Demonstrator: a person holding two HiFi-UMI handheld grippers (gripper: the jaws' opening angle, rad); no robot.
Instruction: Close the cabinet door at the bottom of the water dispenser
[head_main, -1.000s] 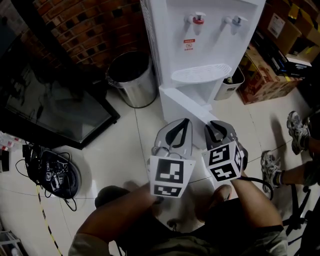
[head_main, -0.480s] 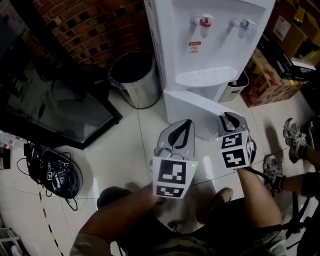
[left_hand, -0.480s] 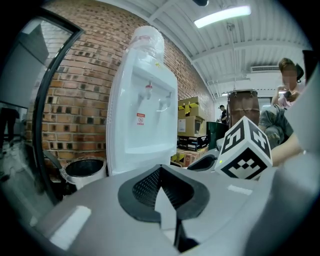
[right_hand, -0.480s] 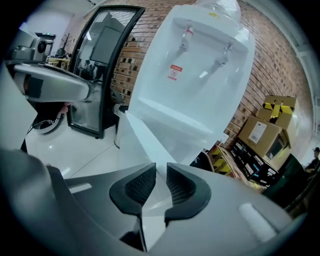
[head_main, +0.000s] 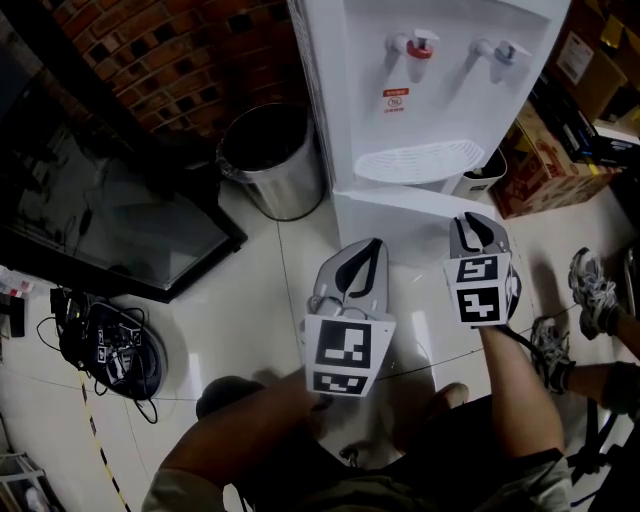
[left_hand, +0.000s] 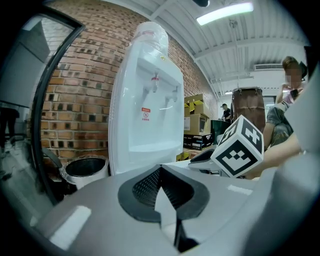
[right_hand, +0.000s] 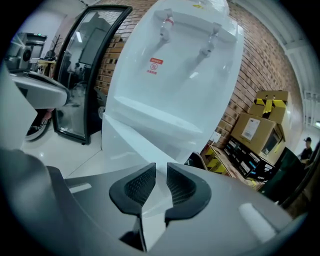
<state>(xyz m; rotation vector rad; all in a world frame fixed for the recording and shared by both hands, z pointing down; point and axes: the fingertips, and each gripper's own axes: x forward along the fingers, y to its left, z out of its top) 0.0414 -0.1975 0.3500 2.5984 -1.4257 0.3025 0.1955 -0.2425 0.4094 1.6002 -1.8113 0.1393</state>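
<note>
The white water dispenser (head_main: 430, 90) stands at the top of the head view, with red and blue taps. Its white bottom cabinet door (head_main: 400, 215) is ajar, swung in close to the body. My right gripper (head_main: 477, 222) has its tips at the door's right part; whether they touch it I cannot tell. In the right gripper view its pads (right_hand: 161, 167) stand a narrow gap apart with nothing between them, and the door (right_hand: 145, 135) fills the space ahead. My left gripper (head_main: 372, 243) hangs shut and empty just in front of the door, to the left of the right one.
A steel bin (head_main: 268, 155) stands left of the dispenser. A black-framed glass panel (head_main: 100, 210) leans at the left, with a black device and cables (head_main: 115, 350) on the floor. Cardboard boxes (head_main: 545, 160) and a person's shoes (head_main: 590, 280) are at the right.
My right gripper has moved forward and to the right, and the door has swung in toward the dispenser. The left gripper has stayed where it was.
</note>
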